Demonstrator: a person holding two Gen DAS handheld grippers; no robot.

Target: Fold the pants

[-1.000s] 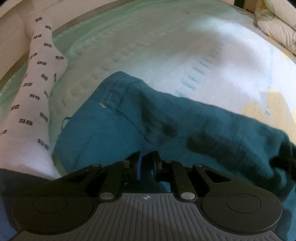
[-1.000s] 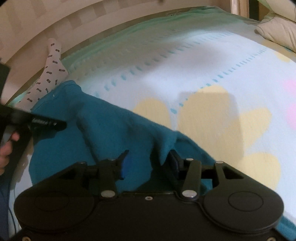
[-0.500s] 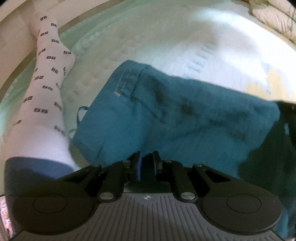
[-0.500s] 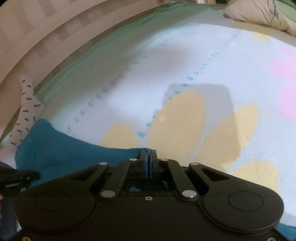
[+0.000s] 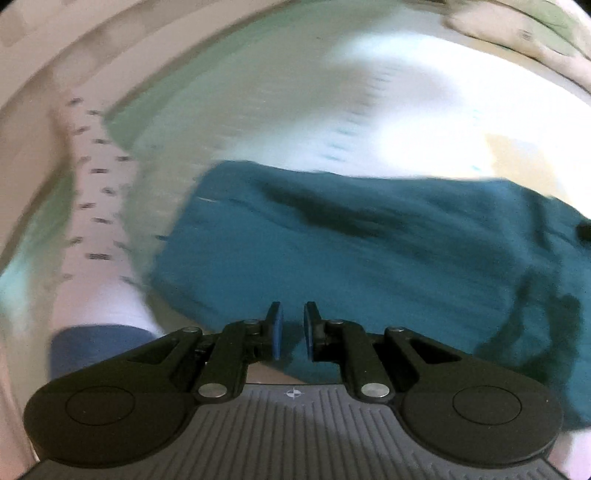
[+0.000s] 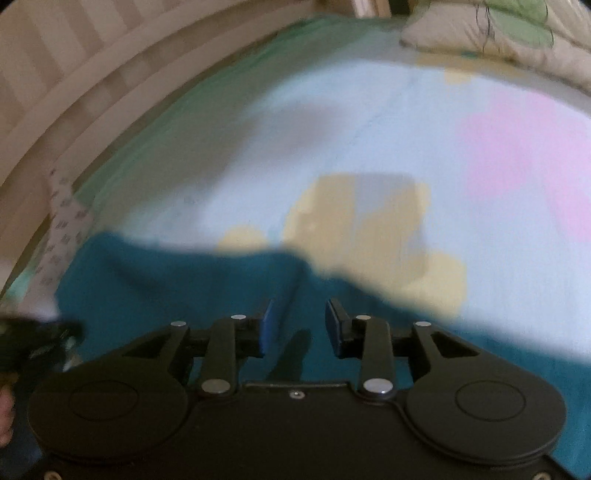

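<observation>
The teal pants lie folded in a wide band on the bed, also in the right wrist view. My left gripper hangs just above their near edge, its blue pads a small gap apart, with nothing between them. My right gripper is open and empty above the pants, and its shadow falls on the cloth. The left gripper's black body shows at the right wrist view's left edge. Both views are blurred by motion.
The bed sheet is pale blue with yellow and pink flower shapes. A leg in a white patterned sock lies along the left. A pillow sits at the far right. A slatted bed rail curves behind.
Both grippers were shut on the pants half a second ago; both have opened and let go. The pants have settled flat, and both views have pulled back and up.
</observation>
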